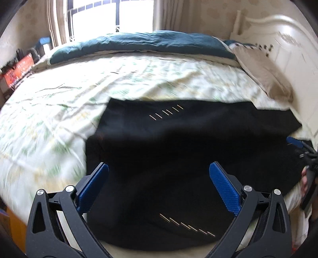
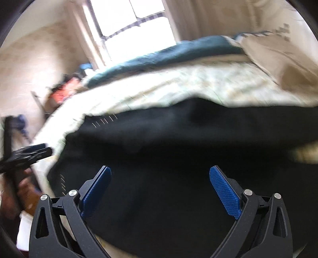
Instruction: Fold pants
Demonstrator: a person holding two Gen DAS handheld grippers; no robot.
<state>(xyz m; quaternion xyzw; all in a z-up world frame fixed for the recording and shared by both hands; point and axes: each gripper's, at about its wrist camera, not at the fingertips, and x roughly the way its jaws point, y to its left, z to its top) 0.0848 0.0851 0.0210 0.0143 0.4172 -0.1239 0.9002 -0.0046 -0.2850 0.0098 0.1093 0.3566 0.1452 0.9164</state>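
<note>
The black pants lie spread flat on the near half of a bed, on a pale sheet with a green leaf print, and both cameras look down over them. In the left wrist view the left gripper hangs above the cloth with its blue-padded fingers spread wide and nothing between them; this sharper view shows two rows of short pale stitch-like marks on the pants, one near the far edge and one close to the camera, and a dark teal quilt rolled along the far side of the bed under a bright window, with a tan pillow against a white headboard to the right. At its right edge the right gripper's blue tip and part of a hand show, close over the cloth. The right wrist view is heavily blurred; it shows the right gripper likewise wide open and empty over the pants, whose far edge seems slightly raised there, though the blur makes that unsure. Only this view shows the left gripper from outside, at the left edge, held in a hand just beyond the pants' left border.
</note>
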